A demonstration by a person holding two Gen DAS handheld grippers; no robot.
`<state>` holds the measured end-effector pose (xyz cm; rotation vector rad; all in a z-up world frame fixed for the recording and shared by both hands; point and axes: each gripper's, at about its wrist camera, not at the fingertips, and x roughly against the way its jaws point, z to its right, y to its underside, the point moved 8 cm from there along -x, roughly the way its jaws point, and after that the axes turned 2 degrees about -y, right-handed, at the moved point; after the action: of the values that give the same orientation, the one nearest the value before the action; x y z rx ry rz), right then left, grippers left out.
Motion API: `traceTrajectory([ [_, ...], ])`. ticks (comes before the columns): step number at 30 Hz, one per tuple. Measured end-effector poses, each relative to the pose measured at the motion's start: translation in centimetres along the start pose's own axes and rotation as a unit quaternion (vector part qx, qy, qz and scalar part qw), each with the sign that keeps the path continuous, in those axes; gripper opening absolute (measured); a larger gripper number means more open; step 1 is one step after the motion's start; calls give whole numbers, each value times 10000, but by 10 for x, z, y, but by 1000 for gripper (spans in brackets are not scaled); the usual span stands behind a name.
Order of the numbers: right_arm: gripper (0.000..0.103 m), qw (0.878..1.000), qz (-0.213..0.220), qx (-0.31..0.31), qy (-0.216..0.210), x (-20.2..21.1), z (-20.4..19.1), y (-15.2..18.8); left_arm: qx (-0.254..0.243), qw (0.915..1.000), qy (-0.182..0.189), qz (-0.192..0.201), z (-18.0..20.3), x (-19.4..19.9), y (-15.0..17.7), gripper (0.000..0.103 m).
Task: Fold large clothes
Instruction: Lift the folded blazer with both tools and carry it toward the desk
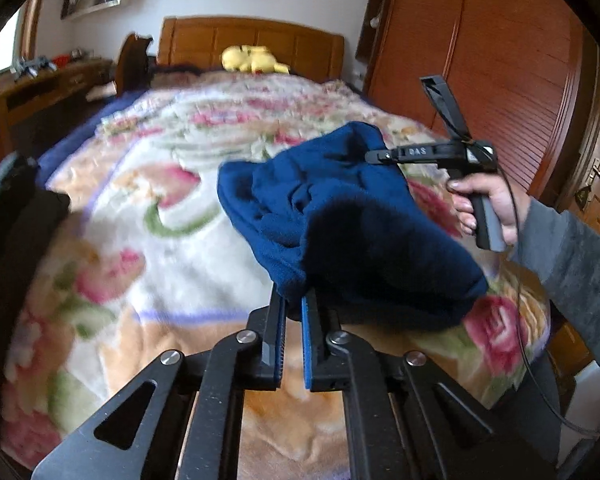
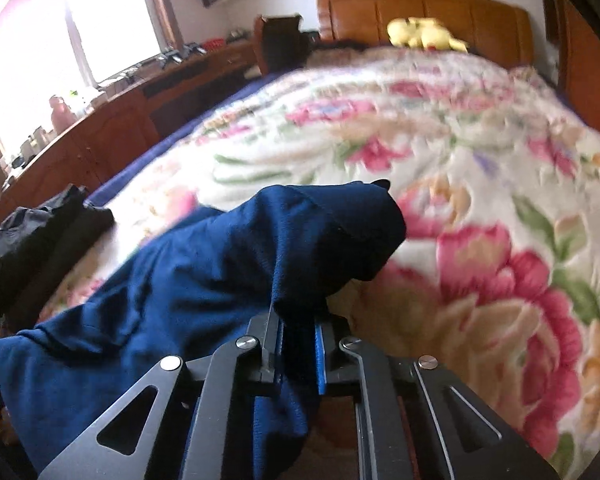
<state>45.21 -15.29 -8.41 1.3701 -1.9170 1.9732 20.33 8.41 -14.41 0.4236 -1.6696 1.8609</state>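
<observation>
A navy blue fleece garment [image 1: 340, 208] hangs bunched above the floral blanket [image 1: 148, 184]. In the left wrist view my left gripper [image 1: 294, 300] is shut on the garment's near edge, with the cloth pinched between its blue pads. Further right, a hand holds my right gripper [image 1: 376, 156], which clamps the garment's far upper corner. In the right wrist view the right gripper [image 2: 298, 316] is shut on a fold of the garment [image 2: 204, 272], which drapes down to the left and hides the fingertips.
The blanket [image 2: 460, 184] covers a bed with a wooden headboard [image 1: 260, 40] and a yellow plush toy [image 1: 252, 60] by it. Dark folded clothes [image 2: 40, 240] lie on the bed's left side. A wooden wardrobe [image 1: 500, 80] stands right, a long desk [image 2: 140, 120] left.
</observation>
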Motion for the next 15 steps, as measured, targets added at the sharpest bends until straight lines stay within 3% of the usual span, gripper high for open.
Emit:
traceTrajectory([
  [10, 10, 9960, 513, 727, -12, 34, -78, -44, -58, 9971, -446, 614, -53, 65, -47, 7],
  [15, 10, 9910, 687, 1122, -225, 32, -147, -84, 128, 9914, -939, 905, -122, 122, -68, 7],
])
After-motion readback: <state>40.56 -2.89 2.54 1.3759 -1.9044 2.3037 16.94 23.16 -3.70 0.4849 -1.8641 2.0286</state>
